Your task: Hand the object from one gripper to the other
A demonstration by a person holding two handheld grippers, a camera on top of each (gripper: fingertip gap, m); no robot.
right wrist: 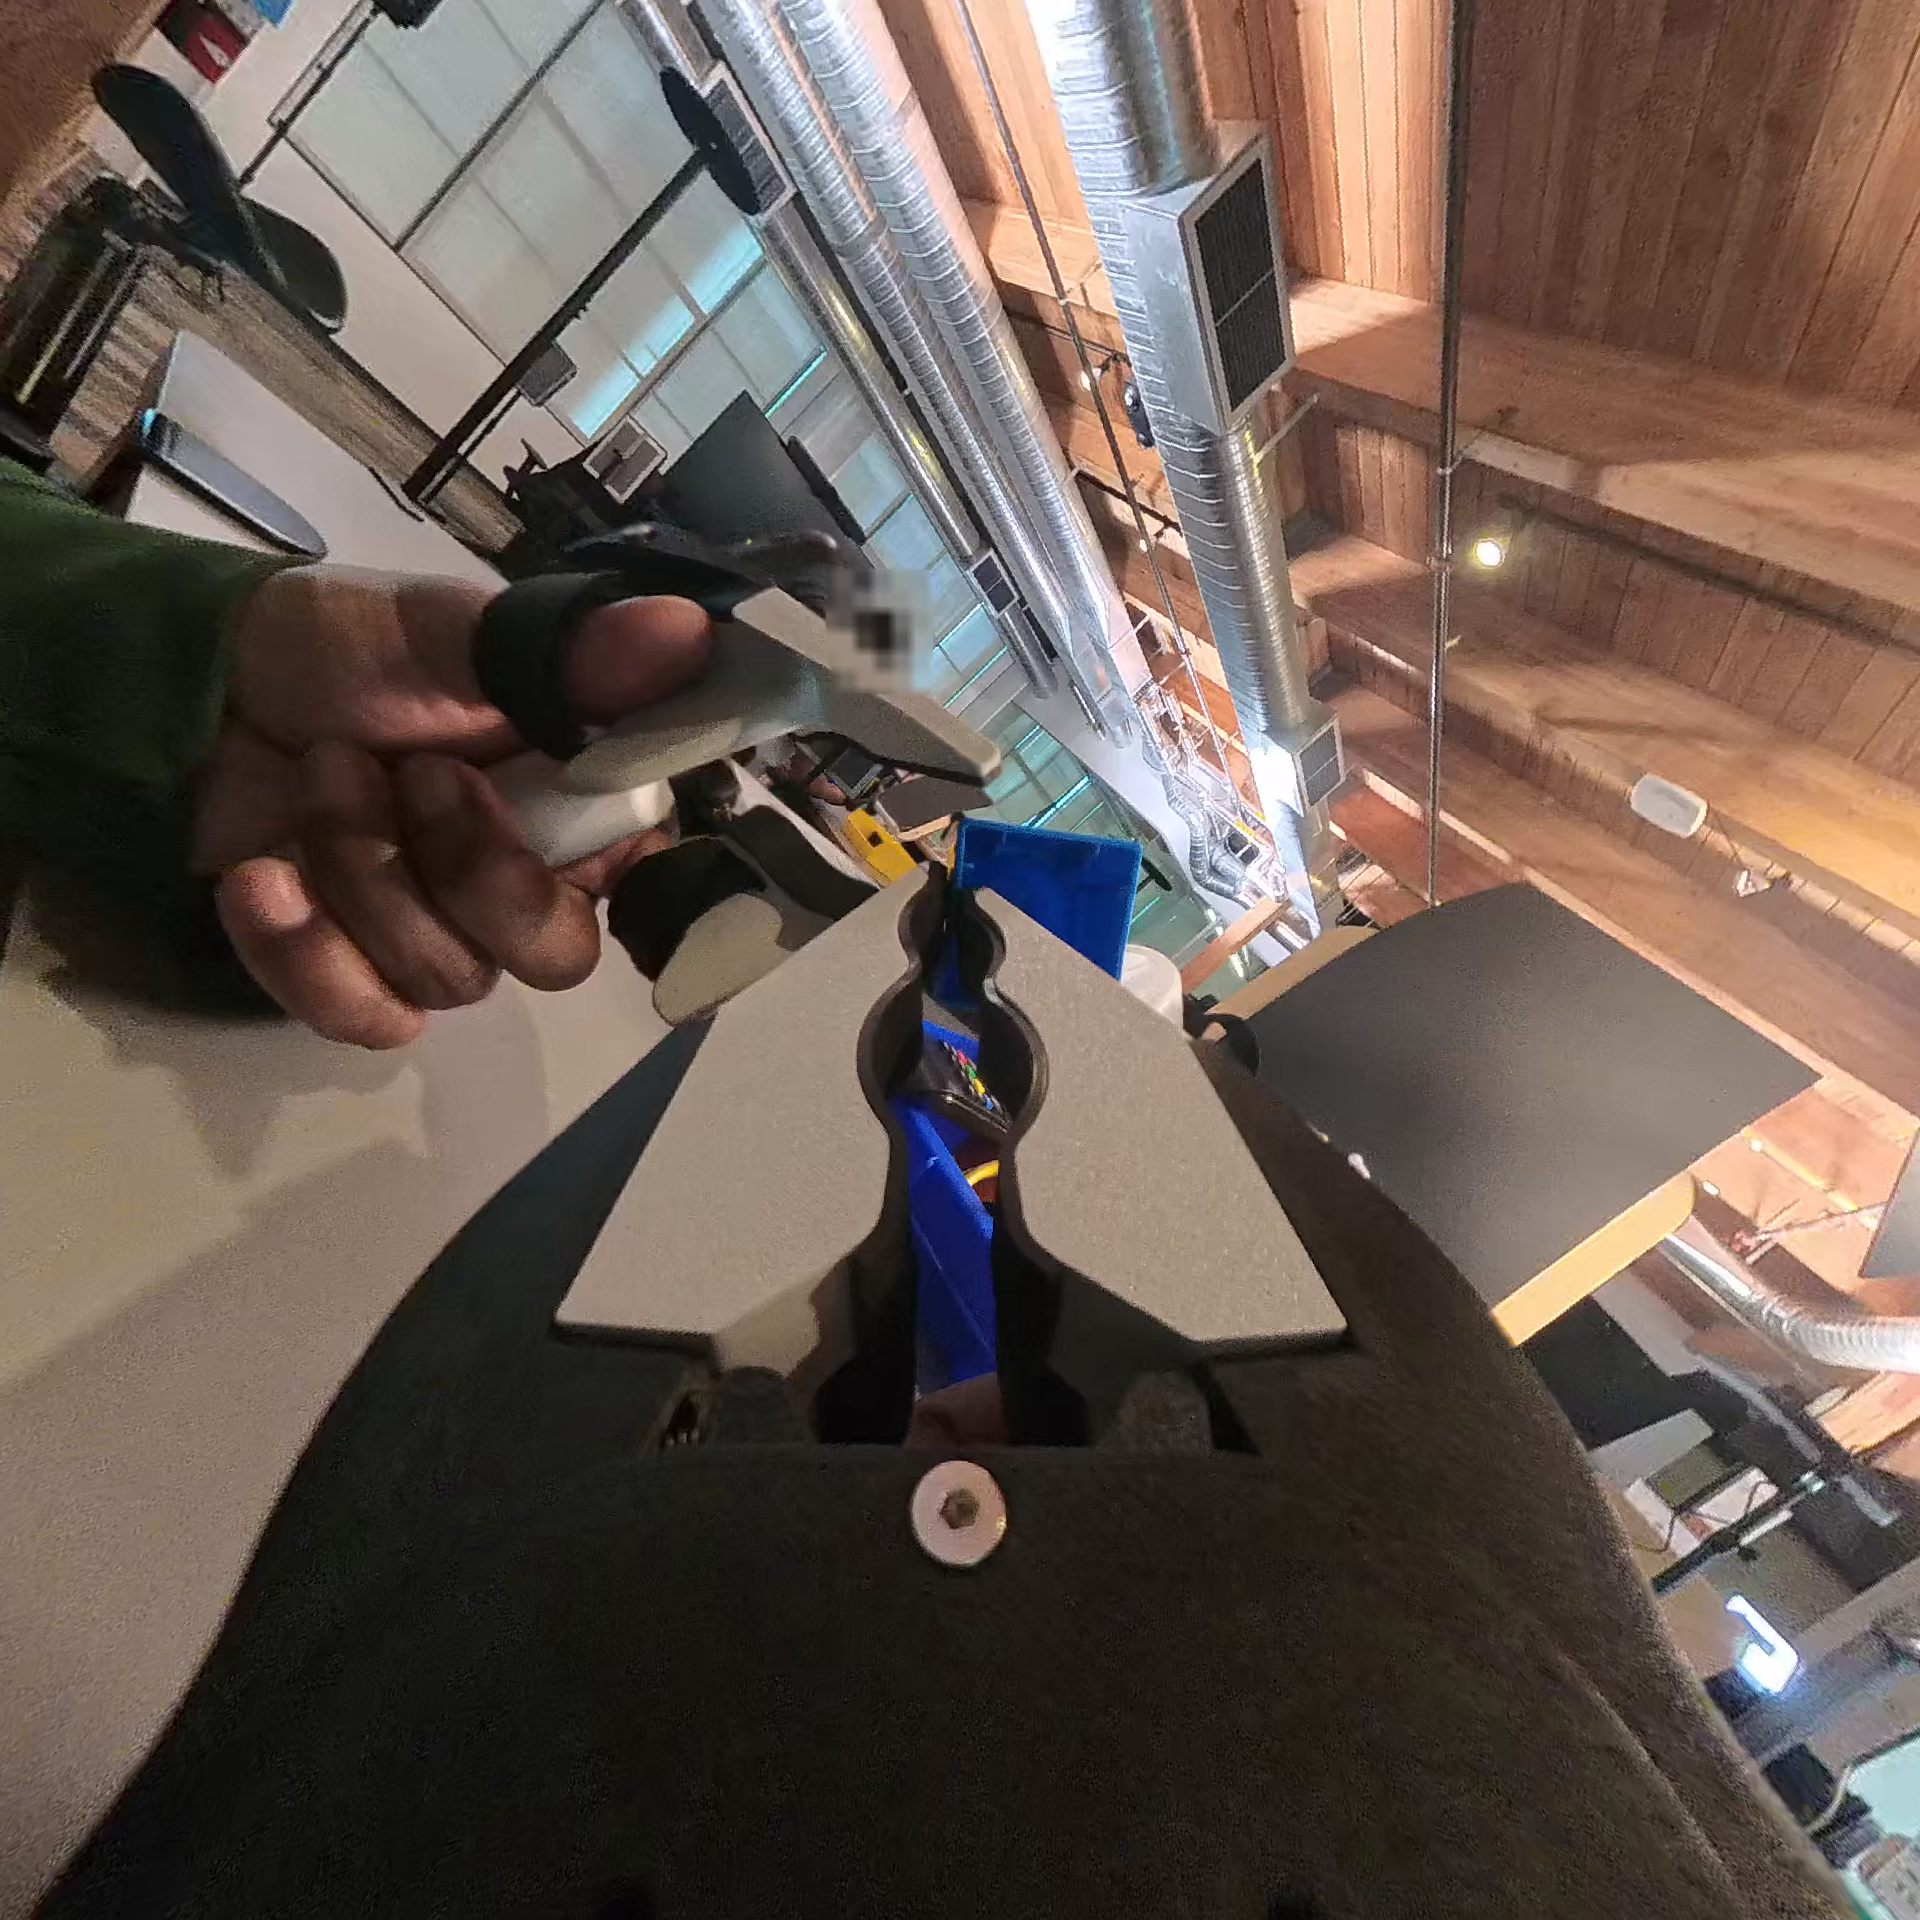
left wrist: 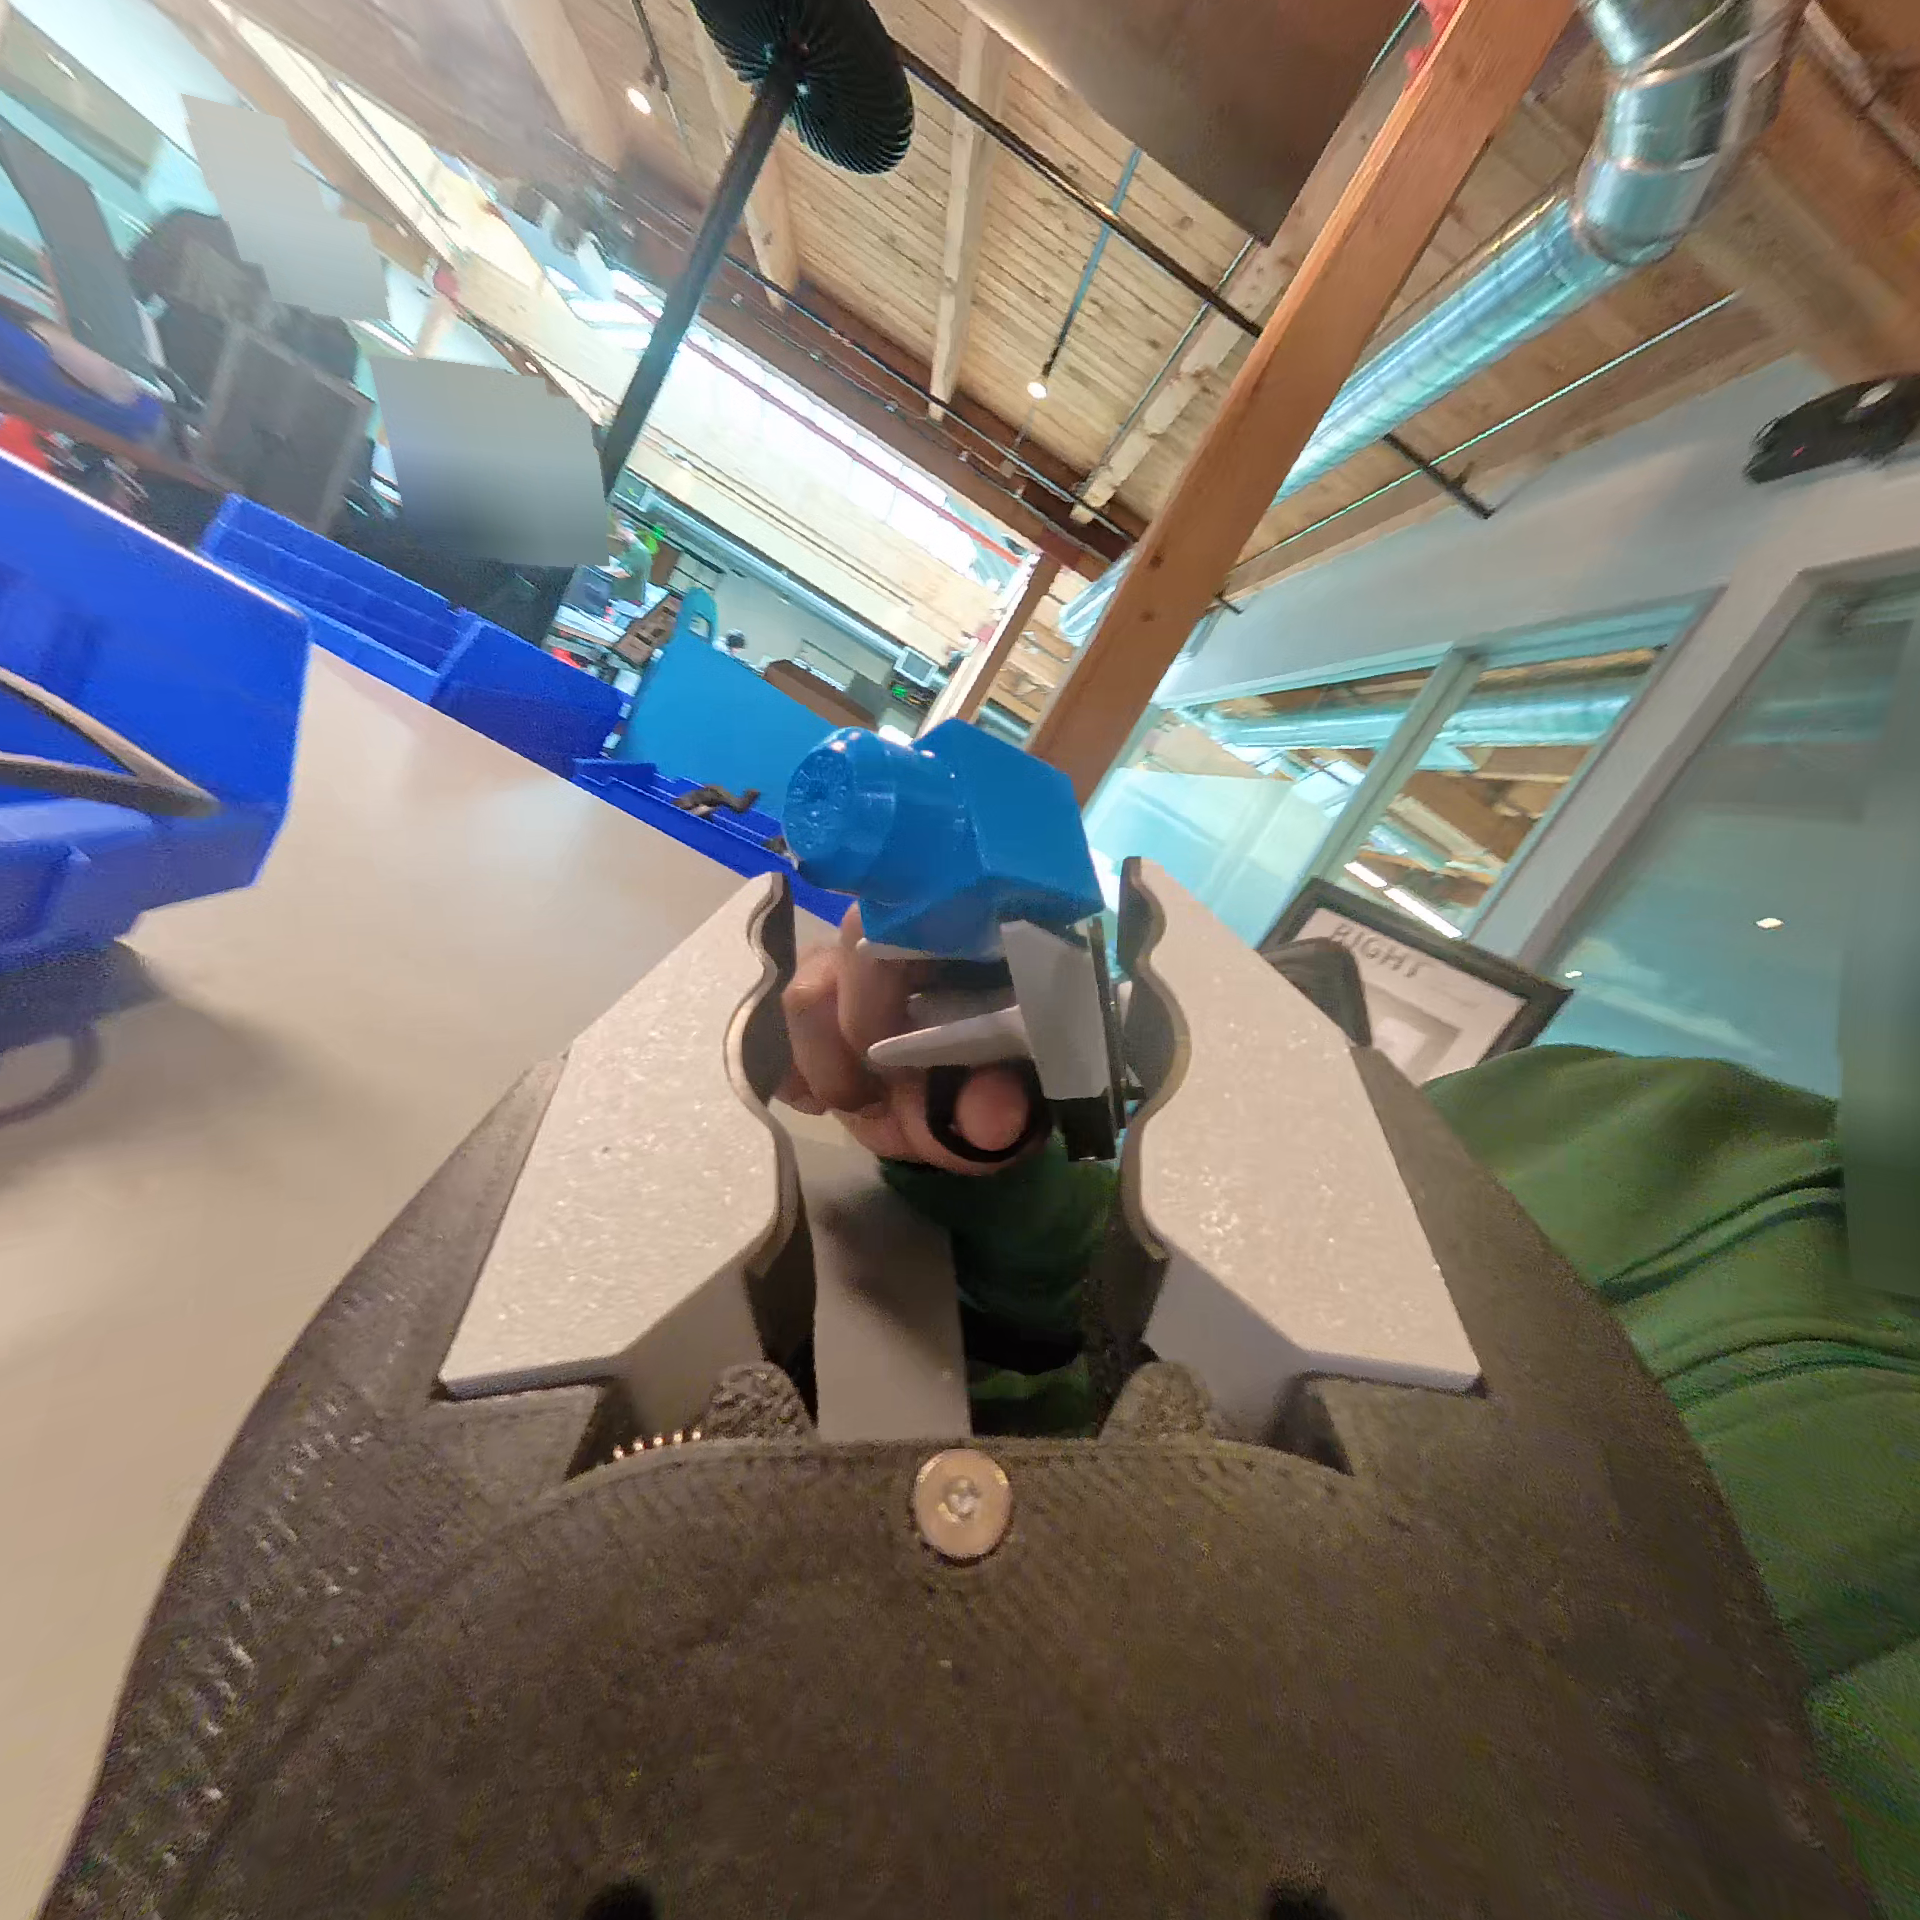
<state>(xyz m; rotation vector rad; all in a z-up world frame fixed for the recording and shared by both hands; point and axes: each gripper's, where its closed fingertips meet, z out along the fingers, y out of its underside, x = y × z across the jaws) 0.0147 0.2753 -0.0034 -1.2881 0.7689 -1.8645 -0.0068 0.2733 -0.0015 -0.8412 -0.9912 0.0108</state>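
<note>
My right gripper (right wrist: pixel 951 894) is shut on a thin black object (right wrist: pixel 940 935), which runs down between its grey fingers. What the object is I cannot tell. My left gripper (left wrist: pixel 954 878) is open and empty. In the left wrist view the right gripper (left wrist: pixel 1070 1039), with its blue camera mount (left wrist: pixel 935 831), sits inside the left gripper's gap, close to the right-hand finger. The dark object (left wrist: pixel 1108 1029) shows edge-on there. In the right wrist view a hand (right wrist: pixel 395 790) holds the left gripper, whose fingers (right wrist: pixel 862 717) are spread at the upper left.
A white table (left wrist: pixel 416 987) lies below. Blue bins stand on it at the left (left wrist: pixel 135 727) and farther back (left wrist: pixel 416 634); one shows ahead in the right wrist view (right wrist: pixel 1049 894). A framed sign (left wrist: pixel 1423 997) and a green sleeve (left wrist: pixel 1662 1247) are at the right. My two grippers' fingertips are within a few centimetres of each other.
</note>
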